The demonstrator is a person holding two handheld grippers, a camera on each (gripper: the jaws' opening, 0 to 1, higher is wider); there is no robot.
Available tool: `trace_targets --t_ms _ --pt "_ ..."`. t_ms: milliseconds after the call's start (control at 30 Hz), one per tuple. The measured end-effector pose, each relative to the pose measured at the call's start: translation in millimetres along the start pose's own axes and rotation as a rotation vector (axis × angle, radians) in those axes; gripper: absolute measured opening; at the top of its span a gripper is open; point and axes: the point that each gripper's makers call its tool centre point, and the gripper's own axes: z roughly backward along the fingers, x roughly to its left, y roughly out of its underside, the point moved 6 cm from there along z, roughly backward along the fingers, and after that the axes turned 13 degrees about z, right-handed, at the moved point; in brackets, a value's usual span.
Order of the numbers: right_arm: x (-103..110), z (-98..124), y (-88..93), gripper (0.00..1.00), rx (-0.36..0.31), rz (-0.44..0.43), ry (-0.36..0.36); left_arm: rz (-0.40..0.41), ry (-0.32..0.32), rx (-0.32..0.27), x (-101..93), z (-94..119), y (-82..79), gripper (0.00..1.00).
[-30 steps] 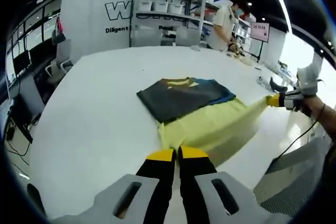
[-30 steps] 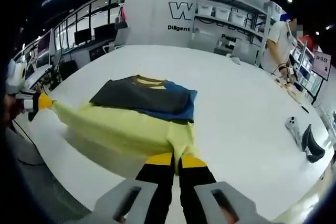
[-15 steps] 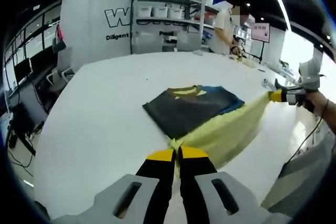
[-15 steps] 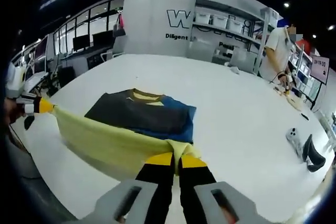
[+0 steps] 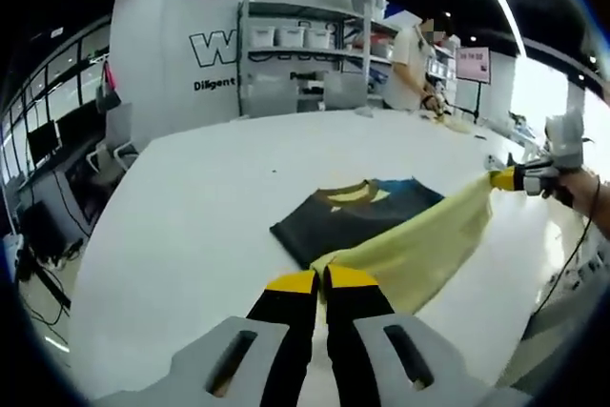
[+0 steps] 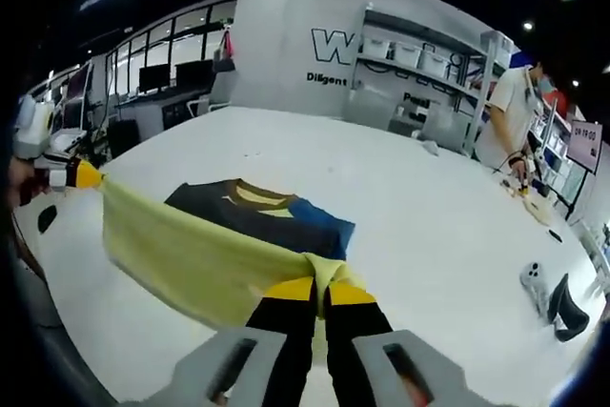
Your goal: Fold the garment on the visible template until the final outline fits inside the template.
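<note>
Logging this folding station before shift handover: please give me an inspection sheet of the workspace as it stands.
Surface: white table, bare around the garment.
Job's things: garment, dark, yellow and blue, flat on the table; its yellow hem lifted taut between both grippers. Template: cannot tell.
Clutter: black item at the table's edge.
Grippers: left gripper and right gripper shut on the hem's corners.
Cables: cable hanging by the right gripper.
Surroundings: shelving with bins; a person standing at the table's far end.

My claws work over a broad white table (image 5: 191,207). The folded garment (image 5: 357,212) lies flat on it, dark grey with blue and a yellow collar. Farther along my right side, a phone (image 6: 534,278) and a black object (image 6: 564,304) lie near the table's edge.
</note>
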Motion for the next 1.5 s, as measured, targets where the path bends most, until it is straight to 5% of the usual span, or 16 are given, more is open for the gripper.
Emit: trace_targets --t_ms 700,867,933,1000,1267,1333,1400,1467,1500 --pt "-19.0 -45.3 -24.9 0.00 -0.054 0.069 0.012 -0.058 -0.004 -0.037 13.6 -53.3 -37.3 0.05" --pt "-23.1 -58.1 -28.1 0.00 -0.063 0.031 -0.001 -0.065 -0.026 -0.040 15.6 -67.0 -40.9 0.05" --pt "-25.3 -66.5 -26.8 0.00 -0.054 0.039 0.002 -0.180 -0.037 -0.051 16.4 -74.3 -41.0 0.05" --pt "-25.2 -71.7 -28.2 0.00 -0.053 0.030 -0.001 -0.174 -0.051 -0.052 17.4 -81.0 -39.4 0.05" --pt "-32.4 -98.6 -34.3 0.00 -0.056 0.089 0.015 -0.204 -0.062 -0.035 28.1 -111.2 -45.6 0.05" --pt "-32.2 -110.4 -37.7 0.00 -0.078 0.174 -0.016 -0.232 -0.078 -0.015 31.7 -117.7 -45.6 0.05" --pt "-31.8 -115.6 -36.0 0.00 -0.058 0.162 -0.023 -0.207 -0.079 -0.004 34.4 -123.0 -45.2 0.05" --pt "-34.5 -124.4 -35.3 0.00 -0.047 0.177 -0.020 -0.042 -0.080 0.004 34.2 -128.6 -41.3 0.05" --pt "-35.1 -127.7 -33.8 0.00 -0.039 0.178 -0.022 -0.065 -0.084 0.004 35.8 -131.9 -40.8 0.05"
